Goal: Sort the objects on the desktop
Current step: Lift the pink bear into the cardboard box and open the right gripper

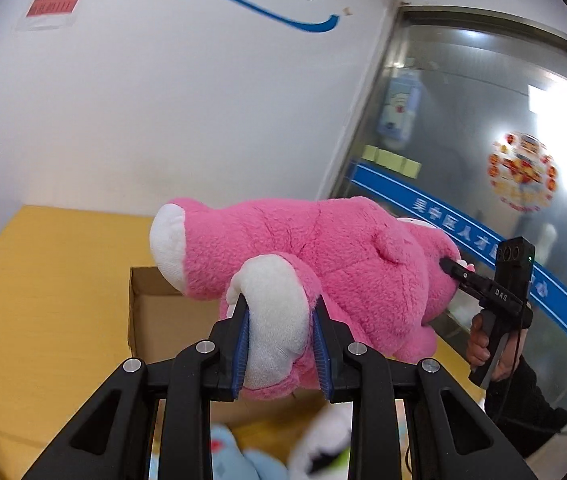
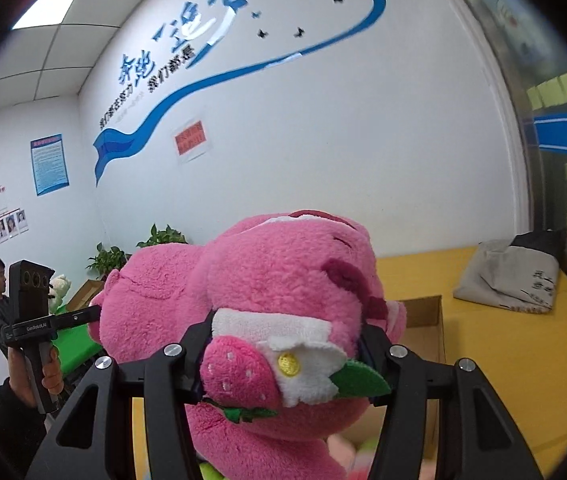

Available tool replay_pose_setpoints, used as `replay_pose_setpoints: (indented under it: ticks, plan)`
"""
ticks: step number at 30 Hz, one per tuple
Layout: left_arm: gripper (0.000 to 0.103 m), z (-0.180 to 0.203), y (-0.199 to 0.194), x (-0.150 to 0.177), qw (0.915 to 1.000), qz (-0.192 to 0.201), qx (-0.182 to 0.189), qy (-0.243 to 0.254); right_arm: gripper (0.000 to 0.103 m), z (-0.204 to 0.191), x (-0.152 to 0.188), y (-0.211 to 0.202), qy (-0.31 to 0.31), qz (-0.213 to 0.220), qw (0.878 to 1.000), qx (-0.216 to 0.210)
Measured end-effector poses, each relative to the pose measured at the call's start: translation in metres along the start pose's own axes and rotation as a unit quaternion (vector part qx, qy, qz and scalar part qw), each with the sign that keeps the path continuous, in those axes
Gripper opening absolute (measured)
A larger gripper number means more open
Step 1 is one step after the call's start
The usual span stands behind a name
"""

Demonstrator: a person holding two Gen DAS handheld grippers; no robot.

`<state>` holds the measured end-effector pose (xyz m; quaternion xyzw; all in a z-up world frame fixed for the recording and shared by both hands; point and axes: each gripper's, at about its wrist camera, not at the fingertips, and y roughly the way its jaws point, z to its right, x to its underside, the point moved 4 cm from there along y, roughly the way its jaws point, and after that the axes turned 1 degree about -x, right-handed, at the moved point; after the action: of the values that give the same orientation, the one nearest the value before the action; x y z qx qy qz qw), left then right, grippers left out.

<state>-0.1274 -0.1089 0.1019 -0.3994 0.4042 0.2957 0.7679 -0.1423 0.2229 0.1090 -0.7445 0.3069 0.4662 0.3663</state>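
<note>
White office wall behind a yellow desk point(image 1: 43, 280); both tools clamp the pink bear point(image 1: 323, 248), left tool point(image 1: 281, 320) on a foot, right tool point(image 2: 287, 344) at the head, sharing its bulk above the cardboard box point(image 1: 151, 320).

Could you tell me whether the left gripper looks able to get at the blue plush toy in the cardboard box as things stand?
Probably not yet: the left gripper is shut on a foot of the pink plush bear, which the right gripper also holds. The blue plush toy lies below, so the bear must be put down first.

"DAS" on right tool point(image 1: 449, 266), apparently.
</note>
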Motion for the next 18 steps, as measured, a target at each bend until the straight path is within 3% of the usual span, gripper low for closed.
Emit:
replay_pose_setpoints:
  ticks: [3, 6, 9, 12, 15, 18]
  plan:
    - [0.029, -0.037, 0.071, -0.022, 0.9993, -0.032, -0.014, -0.012, 0.055, 0.043, -0.015, 0.071, 0.012, -0.028, 0.999, 0.009]
    - [0.029, -0.071, 0.135, -0.034, 0.9971, -0.067, -0.027, -0.026, 0.055, 0.090, -0.004, 0.134, 0.034, -0.070, 0.997, 0.022]
    - [0.029, -0.102, 0.203, -0.015, 0.9907, -0.122, -0.038, -0.046, 0.054, 0.135, 0.021, 0.186, 0.058, -0.118, 0.991, 0.036]
    - [0.029, -0.131, 0.262, 0.029, 0.9791, -0.187, -0.044, -0.068, 0.055, 0.176, 0.056, 0.222, 0.083, -0.172, 0.980, 0.055]
    - [0.029, -0.141, 0.290, 0.066, 0.9701, -0.226, -0.047, -0.075, 0.055, 0.202, 0.094, 0.238, 0.098, -0.219, 0.968, 0.071]
    - [0.029, -0.143, 0.296, 0.082, 0.9672, -0.237, -0.056, -0.072, 0.055, 0.213, 0.111, 0.241, 0.098, -0.237, 0.964, 0.076]
